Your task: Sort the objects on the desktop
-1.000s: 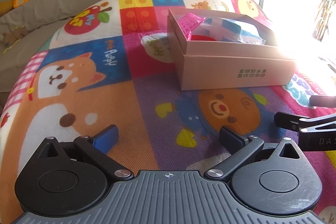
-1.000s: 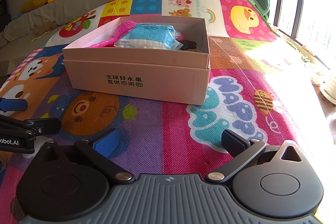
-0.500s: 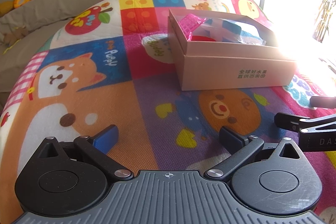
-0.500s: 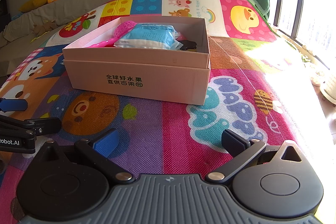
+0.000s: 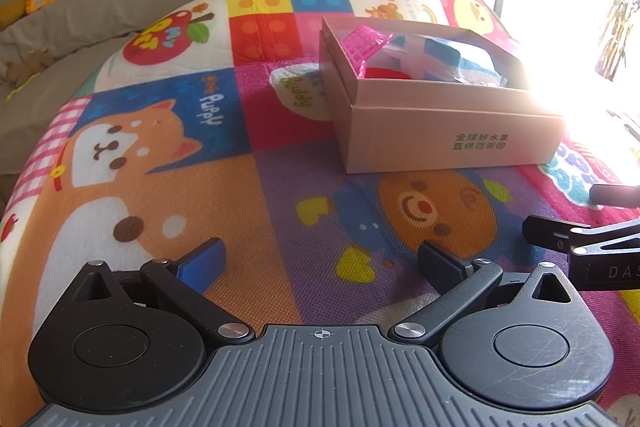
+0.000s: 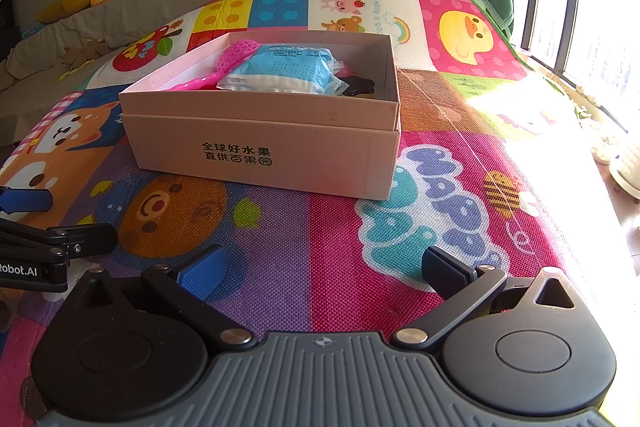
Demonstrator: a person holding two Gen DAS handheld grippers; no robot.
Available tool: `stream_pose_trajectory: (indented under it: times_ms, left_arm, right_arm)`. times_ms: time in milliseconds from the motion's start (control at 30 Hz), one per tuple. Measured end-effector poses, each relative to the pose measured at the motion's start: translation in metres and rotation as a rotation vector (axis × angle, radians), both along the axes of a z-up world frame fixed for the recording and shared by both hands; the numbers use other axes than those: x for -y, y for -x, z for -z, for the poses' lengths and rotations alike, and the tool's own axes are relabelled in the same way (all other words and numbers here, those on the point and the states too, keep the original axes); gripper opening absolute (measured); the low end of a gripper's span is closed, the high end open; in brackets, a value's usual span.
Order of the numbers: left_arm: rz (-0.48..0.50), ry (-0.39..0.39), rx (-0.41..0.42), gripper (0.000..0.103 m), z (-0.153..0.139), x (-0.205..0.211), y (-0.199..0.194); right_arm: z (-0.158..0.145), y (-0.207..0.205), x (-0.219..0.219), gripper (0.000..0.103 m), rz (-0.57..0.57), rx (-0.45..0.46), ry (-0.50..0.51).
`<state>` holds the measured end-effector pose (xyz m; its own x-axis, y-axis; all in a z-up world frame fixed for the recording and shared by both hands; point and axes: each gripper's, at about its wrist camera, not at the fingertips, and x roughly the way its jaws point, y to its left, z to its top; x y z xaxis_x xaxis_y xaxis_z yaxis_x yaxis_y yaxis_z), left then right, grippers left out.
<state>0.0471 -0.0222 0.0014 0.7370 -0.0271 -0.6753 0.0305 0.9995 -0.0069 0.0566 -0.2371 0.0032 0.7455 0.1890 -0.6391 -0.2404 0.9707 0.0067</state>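
Fingers on my left gripper (image 5: 320,259) stood wide apart and empty over the play mat (image 5: 248,195); the right gripper (image 6: 322,267) likewise. With the cardboard box (image 6: 280,155) already holding a blue packet (image 6: 284,71), I judged retreating steadily best.

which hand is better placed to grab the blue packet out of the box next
Probably the right. Its open tongs face the box's long front, and the blue packet sits in clear view on top. The left tongs, also open, see the box off to one side, the packet washed out by glare.
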Motion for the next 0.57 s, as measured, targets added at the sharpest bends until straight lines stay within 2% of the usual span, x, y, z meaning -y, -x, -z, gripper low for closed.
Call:
stream_pose_trajectory:
  times_ms: [133, 567]
  left_arm:
    - [-0.030, -0.026, -0.013, 0.103, -0.0021, -0.0038, -0.0012]
    - [-0.010, -0.020, -0.011, 0.103, -0.0014, -0.0075, 0.0001]
  right_arm:
    - [0.0000, -0.0004, -0.0001, 0.103, 0.000, 0.000, 0.000]
    - [0.0001, -0.0003, -0.0002, 0.103, 0.000, 0.000, 0.000]
